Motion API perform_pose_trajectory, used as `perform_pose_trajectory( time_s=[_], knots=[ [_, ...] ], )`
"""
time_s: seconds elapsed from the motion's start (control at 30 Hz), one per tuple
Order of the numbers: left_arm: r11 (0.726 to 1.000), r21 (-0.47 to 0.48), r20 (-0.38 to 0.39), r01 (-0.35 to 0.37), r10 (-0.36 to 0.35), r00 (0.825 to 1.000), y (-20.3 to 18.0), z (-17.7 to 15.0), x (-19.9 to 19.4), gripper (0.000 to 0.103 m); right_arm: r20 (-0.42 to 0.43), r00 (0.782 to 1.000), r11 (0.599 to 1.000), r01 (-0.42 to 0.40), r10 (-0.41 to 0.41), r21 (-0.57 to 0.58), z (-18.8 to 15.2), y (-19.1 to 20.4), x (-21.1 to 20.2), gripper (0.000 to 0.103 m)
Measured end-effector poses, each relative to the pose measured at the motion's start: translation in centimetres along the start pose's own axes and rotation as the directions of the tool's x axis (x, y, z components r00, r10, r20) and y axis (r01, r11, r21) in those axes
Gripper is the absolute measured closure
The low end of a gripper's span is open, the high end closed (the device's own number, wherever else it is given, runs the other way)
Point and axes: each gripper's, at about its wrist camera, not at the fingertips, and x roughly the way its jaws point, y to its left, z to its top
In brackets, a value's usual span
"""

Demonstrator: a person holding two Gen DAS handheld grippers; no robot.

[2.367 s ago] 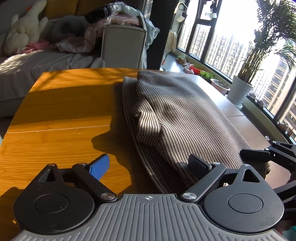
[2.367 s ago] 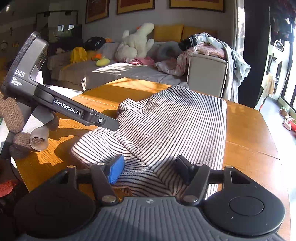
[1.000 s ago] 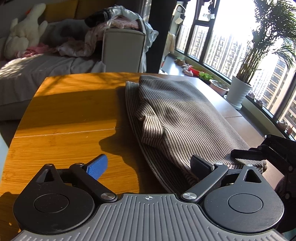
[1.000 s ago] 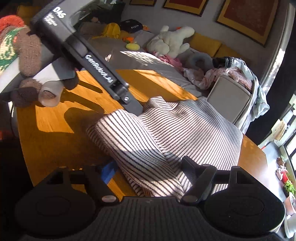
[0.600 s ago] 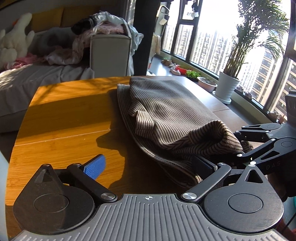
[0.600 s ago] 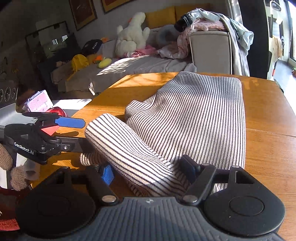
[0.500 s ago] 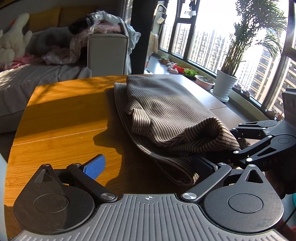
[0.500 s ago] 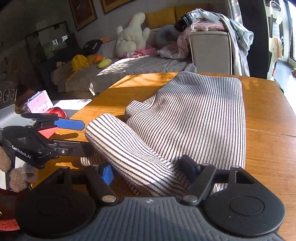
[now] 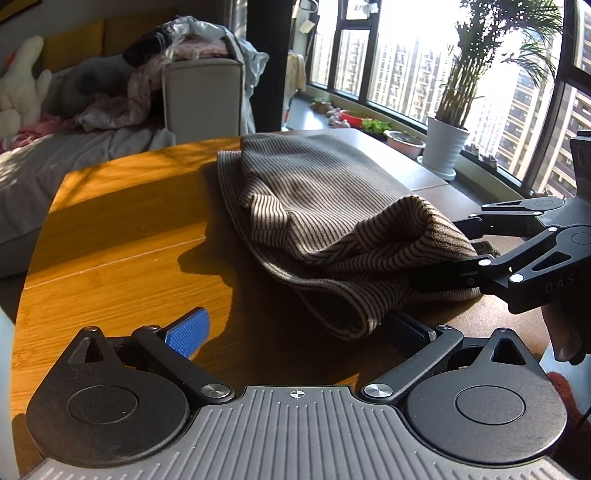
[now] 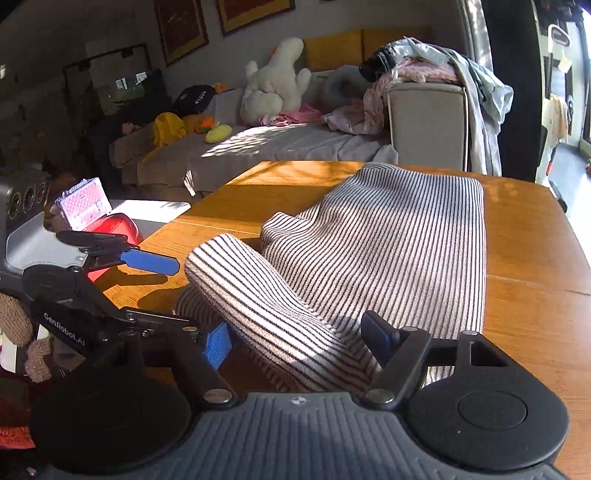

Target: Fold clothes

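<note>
Left gripper (image 9: pixel 297 316): jaws wide apart, nothing pinched. The sweater (image 10: pixel 388 240) hem just flops against its right finger, and the blue pad (image 9: pixel 188 326) on the other finger sits over bare table (image 9: pixel 110 240).

Right gripper (image 10: pixel 297 325): jaws also apart, with a raised roll of sweater filling the gap between them. The roll touches the blue pad, but I honestly can't tell if the pads are clamping it or if it's only draped there.

Readable text: the right wrist view catches "GenRobot.AI" on the side of the left gripper. The left wrist view catches "DAS" on the right one. Neither camera can read its own gripper.

The sweater is striped and lies lengthwise on the wooden table. Its far end is flat and reaches toward the far edge. Its near end is bunched up by the near edge, between the two grippers.

Only in the right view:
- a knitted glove (image 10: pixel 14 325) on the hand holding the left gripper
- a pink case (image 10: pixel 85 206) and a red thing (image 10: pixel 114 225) off the table's left edge
- framed pictures (image 10: pixel 255 9) on the wall
- the left gripper's lower finger reaching in under the bunched near end

Only in the left view:
- big windows (image 9: pixel 406 55) with tower blocks outside
- a potted plant (image 9: pixel 458 92) on the sill

Both views show the sofa (image 10: pixel 295 147) past the far edge, with a white plush (image 10: pixel 275 88) and a clothes pile (image 10: pixel 417 70) on its arm.
</note>
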Motion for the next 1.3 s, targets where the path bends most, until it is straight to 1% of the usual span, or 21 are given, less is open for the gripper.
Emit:
perform_pose_trajectory(
  time_s=[0.17, 0.2, 0.23, 0.27, 0.33, 0.4, 0.47, 0.57, 0.63, 0.67, 0.77, 0.87, 0.9, 0.93, 0.97, 1.03, 1.17, 1.2, 1.23, 1.27, 1.3],
  knots=[
    [1.0, -0.028, -0.004, -0.004, 0.004, 1.0, 0.7, -0.3, -0.3, 0.0, 0.063, 0.998, 0.99, 0.038, -0.03, -0.134, -0.3, 1.8, -1.3, 0.029],
    [0.999, -0.036, -0.007, -0.007, 0.007, 1.0, 0.9, -0.4, -0.3, 0.0, 0.071, 0.996, 0.986, 0.054, -0.044, -0.155, -0.2, 2.1, -1.2, 0.045],
    [0.999, -0.045, -0.01, -0.011, 0.011, 1.0, 1.1, -0.4, -0.2, 0.0, 0.077, 0.995, 0.983, 0.073, -0.061, -0.169, 0.1, 2.2, -1.0, 0.079],
    [0.998, -0.053, -0.013, -0.015, 0.014, 1.0, 1.3, -0.4, -0.2, 0.0, 0.082, 0.994, 0.979, 0.092, -0.079, -0.183, 0.4, 2.4, -0.8, 0.086],
    [0.998, -0.059, -0.016, -0.015, 0.014, 1.0, 1.3, -0.3, -0.2, 0.0, 0.155, 0.979, 0.971, 0.157, -0.13, -0.178, 1.6, 2.5, -1.0, 0.09],
    [0.998, -0.058, -0.016, -0.012, 0.011, 1.0, 1.2, -0.4, -0.2, 0.0, 0.242, 0.958, 0.968, 0.196, -0.154, -0.159, 2.9, 2.5, -1.7, 0.09],
    [0.998, -0.055, -0.015, -0.004, 0.003, 1.0, 1.1, -0.4, -0.3, 0.0, 0.261, 0.953, 0.955, 0.209, -0.151, -0.211, 3.4, 3.0, -1.7, 0.09],
    [0.998, -0.059, -0.012, -0.001, 0.0, 1.0, 1.1, -0.5, -0.5, 0.0, 0.151, 0.982, 0.942, 0.155, -0.114, -0.298, 1.4, 4.0, -0.1, 0.09],
    [0.998, -0.063, -0.009, 0.001, -0.001, 1.0, 1.2, -0.6, -0.7, 0.0, 0.076, 0.993, 0.929, 0.112, -0.091, -0.353, -0.8, 5.0, 0.9, 0.089],
    [0.998, -0.067, -0.009, 0.002, -0.002, 1.0, 1.2, -0.5, -0.8, 0.0, 0.059, 0.995, 0.923, 0.098, -0.082, -0.372, -1.7, 5.5, 1.0, 0.087],
    [0.997, -0.074, -0.003, 0.005, -0.005, 1.0, 1.3, -0.2, -1.2, 0.0, 0.061, 0.996, 0.913, 0.088, -0.069, -0.399, -2.8, 6.3, 0.4, 0.08],
    [0.997, -0.076, 0.009, -0.001, 0.001, 1.0, 1.4, 0.2, -1.5, 0.0, 0.049, 0.998, 0.911, 0.053, -0.036, -0.409, -2.7, 6.4, -0.8, 0.059],
    [0.997, -0.082, 0.01, -0.002, 0.003, 1.0, 1.5, 0.2, -1.5, 0.0, 0.053, 0.998, 0.902, 0.053, -0.033, -0.428, -2.9, 6.6, -1.3, 0.047],
    [0.996, -0.088, 0.011, -0.004, 0.005, 1.0, 1.6, 0.3, -1.5, 0.0, 0.064, 0.997, 0.885, 0.063, -0.038, -0.461, -3.2, 7.0, -1.8, 0.04],
    [0.996, -0.094, 0.01, -0.006, 0.007, 1.0, 1.7, 0.3, -1.5, 0.0, 0.07, 0.996, 0.865, 0.075, -0.047, -0.497, -3.6, 7.4, -2.1, 0.039],
    [0.994, -0.112, 0.001, -0.011, 0.011, 1.0, 2.0, 0.3, -1.2, 0.0, 0.067, 0.996, 0.83, 0.093, -0.067, -0.55, -4.1, 8.3, -1.8, 0.038],
    [0.994, -0.11, -0.003, -0.004, 0.004, 1.0, 1.7, 0.3, -1.1, 0.0, 0.069, 0.991, 0.803, 0.13, -0.111, -0.582, -4.6, 9.0, -0.2, 0.038],
    [0.995, -0.101, -0.001, 0.001, -0.001, 1.0, 1.5, 0.3, -1.1, 0.0, 0.073, 0.99, 0.798, 0.143, -0.124, -0.586, -4.6, 9.0, 0.3, 0.041],
    [0.996, -0.092, 0.003, 0.005, -0.004, 1.0, 1.4, 0.3, -1.3, 0.0, 0.07, 0.988, 0.799, 0.153, -0.139, -0.582, -4.4, 8.8, 0.8, 0.055],
    [0.997, -0.082, 0.006, 0.006, -0.005, 1.0, 1.4, 0.3, -1.5, 0.0, 0.054, 0.988, 0.819, 0.153, -0.148, -0.553, -3.9, 8.3, 1.1, 0.063],
    [0.997, -0.075, 0.011, 0.008, -0.008, 1.0, 1.4, 0.3, -1.6, 0.0, 0.027, 0.991, 0.867, 0.128, -0.132, -0.482, -3.1, 7.3, 1.2, 0.065]
  ],
)
